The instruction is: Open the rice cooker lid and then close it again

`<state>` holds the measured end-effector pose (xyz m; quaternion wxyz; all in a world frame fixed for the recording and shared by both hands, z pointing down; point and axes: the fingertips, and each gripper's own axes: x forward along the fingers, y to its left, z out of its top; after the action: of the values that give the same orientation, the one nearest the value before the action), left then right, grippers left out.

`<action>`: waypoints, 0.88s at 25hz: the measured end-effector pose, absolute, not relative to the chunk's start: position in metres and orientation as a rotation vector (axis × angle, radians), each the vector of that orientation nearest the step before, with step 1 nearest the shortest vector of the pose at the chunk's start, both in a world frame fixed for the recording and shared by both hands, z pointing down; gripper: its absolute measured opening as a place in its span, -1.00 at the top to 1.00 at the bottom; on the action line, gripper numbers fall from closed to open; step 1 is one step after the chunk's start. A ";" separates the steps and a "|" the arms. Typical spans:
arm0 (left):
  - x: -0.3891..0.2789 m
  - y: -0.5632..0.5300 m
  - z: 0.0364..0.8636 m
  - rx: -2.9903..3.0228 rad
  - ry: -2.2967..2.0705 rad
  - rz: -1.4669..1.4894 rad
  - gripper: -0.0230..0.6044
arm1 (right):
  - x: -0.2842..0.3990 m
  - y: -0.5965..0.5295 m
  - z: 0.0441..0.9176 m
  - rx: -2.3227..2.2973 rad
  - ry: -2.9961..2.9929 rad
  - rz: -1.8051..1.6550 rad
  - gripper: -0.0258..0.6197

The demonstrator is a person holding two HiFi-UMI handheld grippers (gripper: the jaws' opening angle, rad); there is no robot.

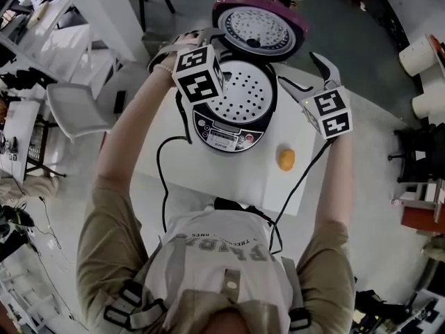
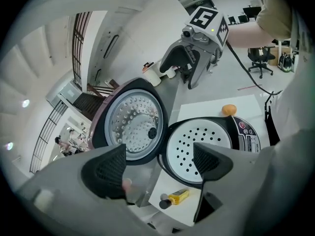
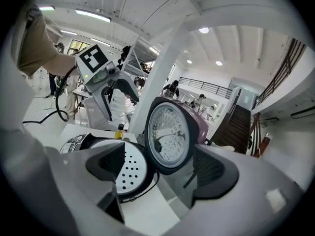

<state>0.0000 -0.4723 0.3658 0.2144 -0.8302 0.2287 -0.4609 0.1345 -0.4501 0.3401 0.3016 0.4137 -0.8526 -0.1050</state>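
The rice cooker stands on a white table with its purple lid swung fully up and back. A white perforated tray shows inside the pot. My left gripper hovers over the cooker's left rim, open, with nothing between its fingers. My right gripper is just right of the pot, open and empty too. In the left gripper view the lid and tray lie beyond the open left gripper. In the right gripper view the lid stands between the spread jaws of my right gripper.
A small orange object lies on the table right of the cooker's front. A yellow bottle lies at the table's far left edge. The cooker's black cable runs off the front. A grey chair stands to the left.
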 end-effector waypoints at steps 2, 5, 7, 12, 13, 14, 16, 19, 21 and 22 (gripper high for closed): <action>0.000 -0.480 0.359 -2.291 0.634 -1.284 -0.47 | 0.133 -0.457 0.337 1.080 -2.255 -0.294 -0.41; 0.000 -0.492 0.351 -2.276 0.627 -1.288 -0.47 | 0.131 -0.470 0.332 1.065 -2.245 -0.314 -0.41; 0.001 -0.500 0.346 -2.258 0.628 -1.283 -0.47 | 0.130 -0.477 0.327 1.059 -2.239 -0.326 -0.41; 0.002 -0.518 0.332 -2.217 0.632 -1.268 -0.47 | 0.125 -0.490 0.314 1.034 -2.219 -0.355 -0.41; 0.003 -0.522 0.328 -2.217 0.638 -1.259 -0.47 | 0.124 -0.493 0.312 1.027 -2.216 -0.362 -0.41; 0.004 -0.527 0.324 -2.218 0.644 -1.247 -0.47 | 0.123 -0.496 0.311 1.020 -2.213 -0.370 -0.41; 0.007 -0.535 0.316 -2.218 0.651 -1.225 -0.48 | 0.122 -0.502 0.308 1.008 -2.205 -0.380 -0.41; 0.010 -0.546 0.311 -2.197 0.635 -1.234 -0.48 | 0.122 -0.513 0.305 0.991 -2.197 -0.399 -0.41; 0.010 -0.554 0.310 -2.176 0.626 -1.255 -0.52 | 0.119 -0.517 0.303 0.975 -2.194 -0.395 -0.43; 0.010 -0.558 0.310 -2.165 0.625 -1.265 -0.54 | 0.119 -0.519 0.302 0.968 -2.188 -0.392 -0.44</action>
<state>0.0103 -0.5582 0.3096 0.2753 -0.8054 0.2326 -0.4705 0.1189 -0.5189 0.3024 0.3508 0.3740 -0.8450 -0.1515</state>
